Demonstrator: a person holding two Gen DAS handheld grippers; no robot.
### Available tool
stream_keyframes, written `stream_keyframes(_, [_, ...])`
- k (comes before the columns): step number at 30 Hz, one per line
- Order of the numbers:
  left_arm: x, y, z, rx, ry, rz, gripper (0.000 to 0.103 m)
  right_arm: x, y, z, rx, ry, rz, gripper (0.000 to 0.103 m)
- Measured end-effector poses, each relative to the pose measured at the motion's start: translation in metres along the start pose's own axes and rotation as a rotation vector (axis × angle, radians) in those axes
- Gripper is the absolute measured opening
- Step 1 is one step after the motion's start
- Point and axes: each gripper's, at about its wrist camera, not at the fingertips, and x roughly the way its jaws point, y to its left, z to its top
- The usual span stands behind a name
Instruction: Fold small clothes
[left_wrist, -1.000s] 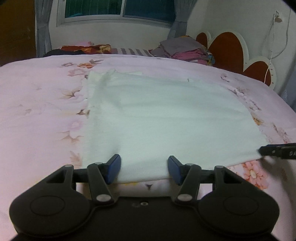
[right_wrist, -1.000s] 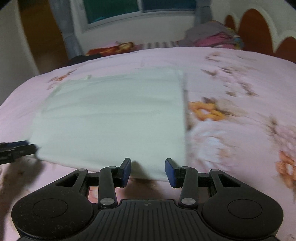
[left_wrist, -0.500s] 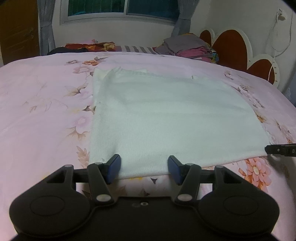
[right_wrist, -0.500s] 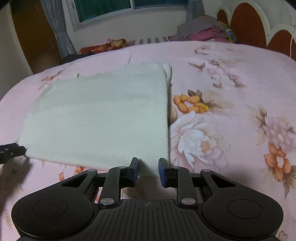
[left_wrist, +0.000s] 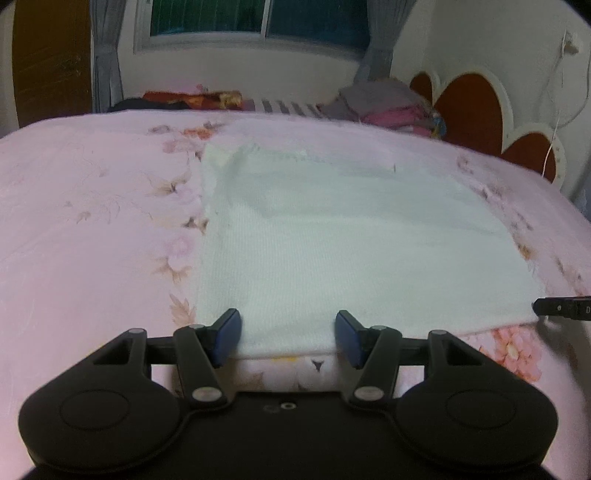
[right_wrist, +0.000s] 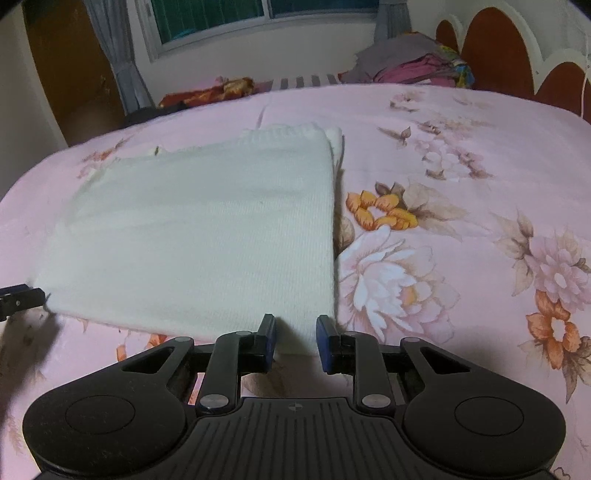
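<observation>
A pale white knitted garment (left_wrist: 332, 236) lies flat, folded into a rectangle, in the middle of the pink floral bedspread (left_wrist: 92, 221). It looks soft, light and floppy, so I judge the near corners the best hold. My left gripper (left_wrist: 287, 334) sits at its six o'clock edge, jaws wide apart and empty. My right gripper (right_wrist: 293, 338) straddles the near right corner, jaws narrowed but not pinching. Since a second ago they have narrowed, then widened slightly. A clothes pile (right_wrist: 413, 61) sits at one o'clock.
</observation>
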Motion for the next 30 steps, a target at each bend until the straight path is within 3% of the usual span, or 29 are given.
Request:
stream_keyframes(3, [0.004, 0.002, 0.001, 0.002, 0.017, 0.001, 0.057, -0.005, -0.002, 0.001, 0.014, -0.028, 0.016, 0.025])
stream_keyframes(21, [0.009, 0.011, 0.002, -0.035, 0.05, 0.008, 0.059, 0.005, -0.009, -0.006, 0.005, 0.015, -0.015, 0.025])
stream_keyframes(24, [0.008, 0.007, 0.001, 0.019, 0.063, 0.041, 0.059, 0.005, -0.008, -0.005, -0.006, 0.02, -0.02, 0.025])
stream_keyframes(27, [0.002, 0.015, 0.002, -0.059, 0.061, 0.043, 0.059, 0.004, -0.007, -0.003, -0.008, 0.029, -0.026, 0.025])
stream_keyframes(30, [-0.018, 0.018, -0.006, -0.119, 0.036, 0.103, 0.077, -0.016, -0.008, -0.006, 0.033, -0.022, 0.004, 0.025])
